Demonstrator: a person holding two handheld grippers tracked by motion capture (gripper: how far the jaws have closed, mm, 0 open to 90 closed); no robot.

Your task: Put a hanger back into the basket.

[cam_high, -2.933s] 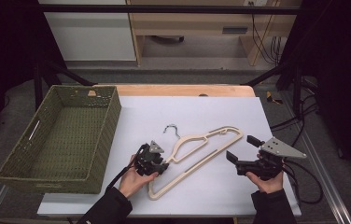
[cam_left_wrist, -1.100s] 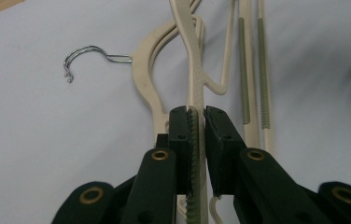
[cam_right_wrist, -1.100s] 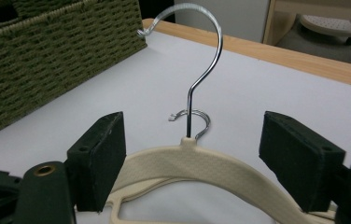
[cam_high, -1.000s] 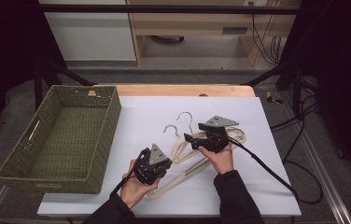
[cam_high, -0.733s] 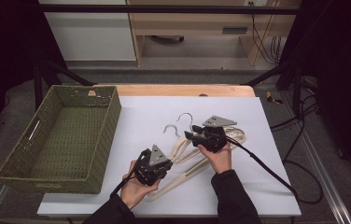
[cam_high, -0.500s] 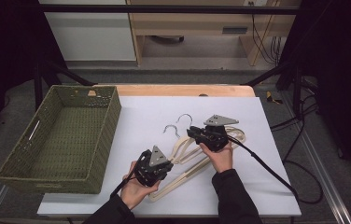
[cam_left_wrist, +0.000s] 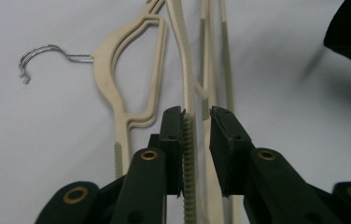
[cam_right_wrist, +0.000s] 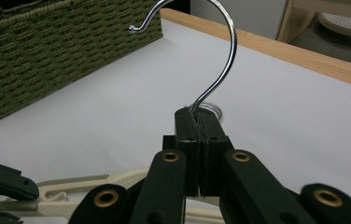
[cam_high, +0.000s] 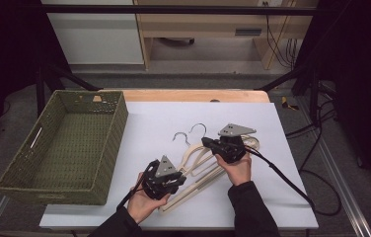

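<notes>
Two cream plastic hangers (cam_high: 199, 159) lie overlapped on the white table, their metal hooks apart. My right gripper (cam_high: 207, 142) is shut on the base of the farther hook (cam_high: 199, 129). In the right gripper view the jaws (cam_right_wrist: 197, 115) have just closed on that wire, and the hook (cam_right_wrist: 225, 56) curves up from them. My left gripper (cam_high: 173, 178) is at the hangers' lower bars. Its jaws (cam_left_wrist: 197, 114) have just been opening. A ribbed hanger bar (cam_left_wrist: 189, 140) lies between them against one pad, clear of the other. The second hook (cam_left_wrist: 38, 55) rests on the table.
A green woven basket (cam_high: 116, 129) stands on the left of the table, seen also in the right gripper view (cam_right_wrist: 47, 46). The wooden back edge (cam_high: 193, 96) bounds the white surface. A black cable (cam_high: 292, 185) trails from the right gripper across the table's right side.
The right hand came in from the table's right side to the hanger hooks. The two hooks, once stacked, now lie apart. The left hand has stayed at the lower bars.
</notes>
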